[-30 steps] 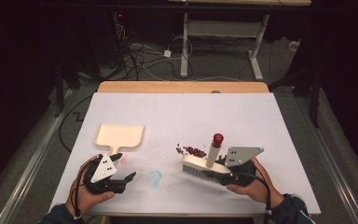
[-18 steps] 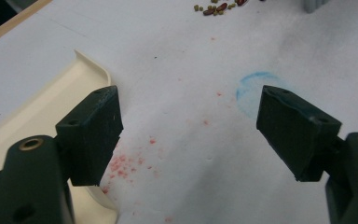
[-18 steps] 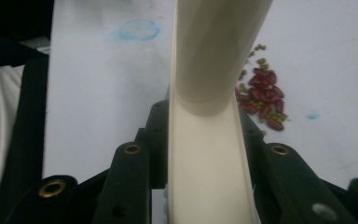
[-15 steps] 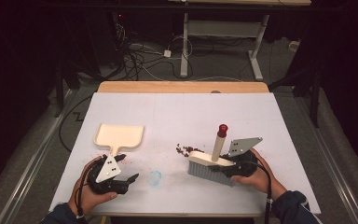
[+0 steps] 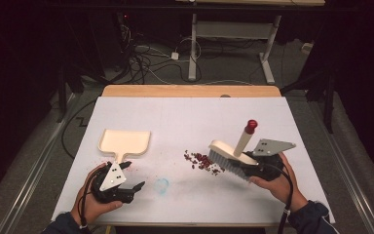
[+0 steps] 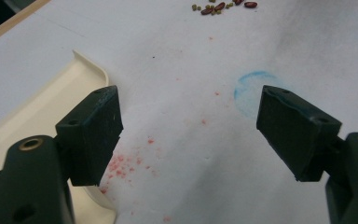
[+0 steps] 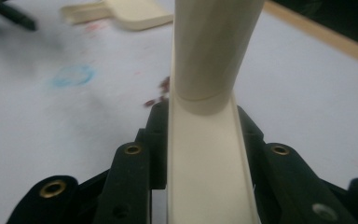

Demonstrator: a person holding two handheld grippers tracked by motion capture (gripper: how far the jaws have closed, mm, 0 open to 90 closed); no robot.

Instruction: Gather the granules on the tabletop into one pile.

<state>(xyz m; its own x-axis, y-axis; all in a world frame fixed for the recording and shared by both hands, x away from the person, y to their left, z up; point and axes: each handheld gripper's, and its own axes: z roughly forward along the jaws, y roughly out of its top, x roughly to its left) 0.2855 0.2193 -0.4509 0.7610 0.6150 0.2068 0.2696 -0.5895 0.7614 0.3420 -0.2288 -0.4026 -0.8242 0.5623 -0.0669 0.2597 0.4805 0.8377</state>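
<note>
A cream brush (image 5: pixel 225 150) with grey bristles and a red-tipped handle is held tilted over the white table, my right gripper (image 5: pixel 247 166) shut on its back. The brush body (image 7: pixel 208 158) is clamped between both jaws of the right gripper (image 7: pixel 205 140). A small pile of dark red and green beans (image 5: pixel 202 161) lies just left of the bristles. A cream dustpan (image 5: pixel 125 142) lies flat at the left. My left gripper (image 5: pixel 137 187) rests near the dustpan's handle, and its jaws (image 6: pixel 191 126) stand open and hold nothing, the dustpan edge (image 6: pixel 37 109) beside the left jaw.
A blue circle mark (image 5: pixel 162 185) and faint red stains are on the white table cover (image 5: pixel 185 117). A wooden table edge (image 5: pixel 190 90) runs along the far side. Cables and desk legs (image 5: pixel 193 39) lie on the dark floor beyond.
My right gripper has carried the brush to the right, a little away from the bean pile. The left gripper and the dustpan have stayed in place.
</note>
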